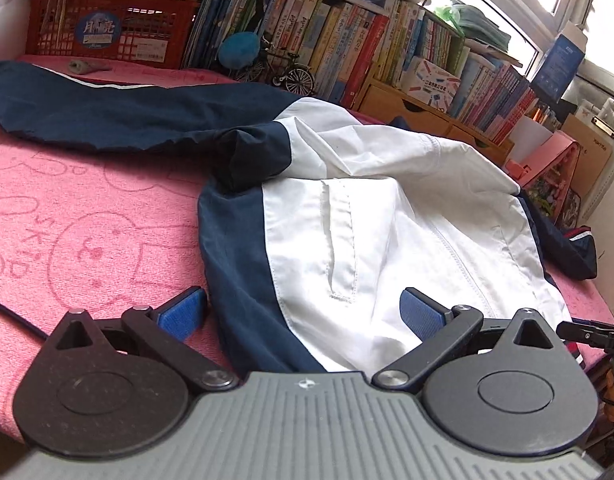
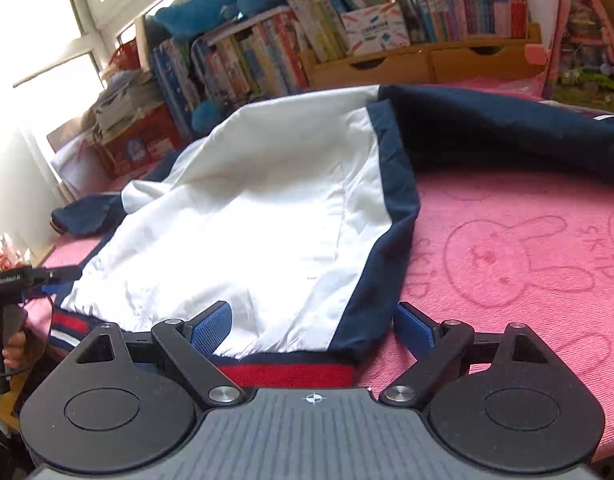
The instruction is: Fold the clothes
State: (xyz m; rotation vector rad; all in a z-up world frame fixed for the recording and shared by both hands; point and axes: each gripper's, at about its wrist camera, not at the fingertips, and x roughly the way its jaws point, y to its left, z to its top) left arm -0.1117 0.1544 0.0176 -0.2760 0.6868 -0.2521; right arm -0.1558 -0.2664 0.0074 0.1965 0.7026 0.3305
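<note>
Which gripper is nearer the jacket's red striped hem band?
Right. The right gripper sits just above the red hem band, jaws open around it. The left gripper is over the white panel.

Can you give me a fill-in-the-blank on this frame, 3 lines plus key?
1. The jacket lies on a ____ towel printed with rabbits.
2. The jacket's hem band is striped navy and ____.
3. Both the left gripper and the right gripper stand ____, with fabric between the fingers but not pinched.

Missing words: pink; red; open
</note>
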